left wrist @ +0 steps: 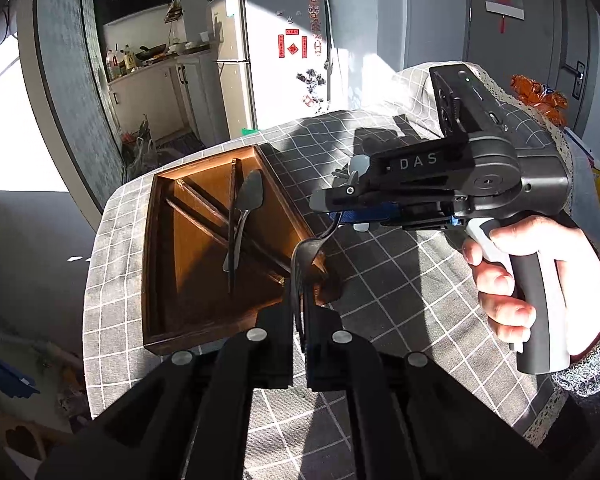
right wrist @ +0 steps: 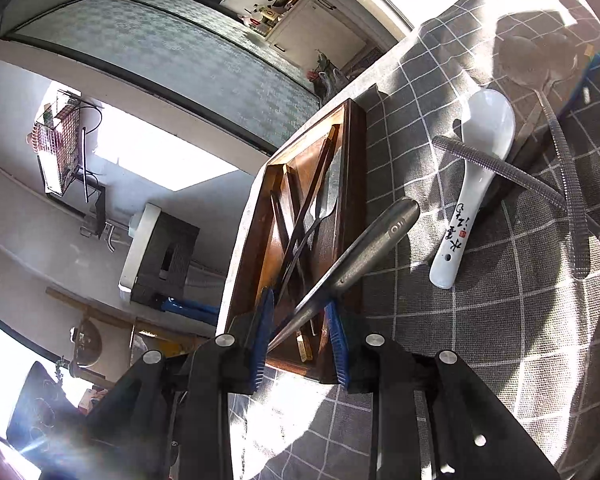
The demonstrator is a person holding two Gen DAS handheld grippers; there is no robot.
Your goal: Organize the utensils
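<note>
A brown wooden tray sits on a grey checked tablecloth and holds dark chopsticks and a metal server. My left gripper is shut on the tines of a metal fork near the tray's near corner. The fork's handle runs between the blue pads of my right gripper, whose jaws stand apart around it. The right gripper also shows in the left wrist view, above the tray's right edge.
A white ceramic spoon, a metal spoon and ribbed clear utensil handles lie on the cloth right of the tray. A fridge and kitchen counter stand behind the table. The table edge runs along the tray's left side.
</note>
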